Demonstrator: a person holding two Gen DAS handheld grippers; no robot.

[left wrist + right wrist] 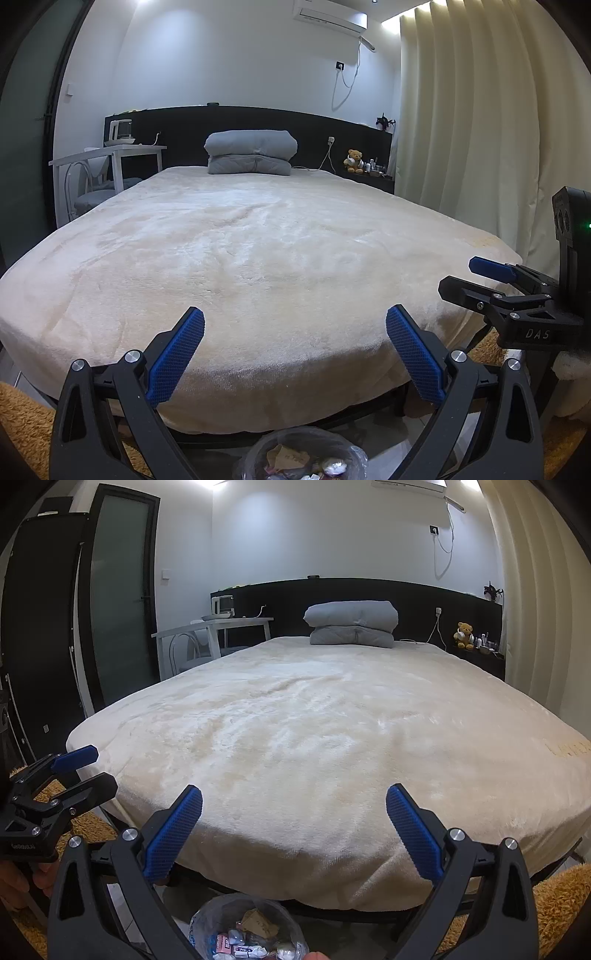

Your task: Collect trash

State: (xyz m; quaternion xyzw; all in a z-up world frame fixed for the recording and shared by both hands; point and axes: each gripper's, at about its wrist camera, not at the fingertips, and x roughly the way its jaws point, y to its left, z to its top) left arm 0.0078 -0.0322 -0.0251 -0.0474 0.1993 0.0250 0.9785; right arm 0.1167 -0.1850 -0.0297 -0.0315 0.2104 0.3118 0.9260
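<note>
My left gripper (295, 317) is open and empty, held over the foot of the bed (258, 258). My right gripper (294, 797) is open and empty too, beside it; it shows at the right edge of the left wrist view (465, 277). The left gripper shows at the left edge of the right wrist view (99, 768). A trash bin with a clear bag liner (303, 458) stands on the floor below the bed's foot, holding paper scraps and wrappers; it also shows in the right wrist view (247, 934). No loose trash shows on the cream blanket.
A folded grey duvet (251, 151) lies at the headboard. A white desk with a kettle (110, 155) stands left, a teddy bear (354, 160) on the right shelf, cream curtains (480, 129) at right. Orange shaggy rugs (561, 904) flank the bin. A dark door (118, 598) stands at left.
</note>
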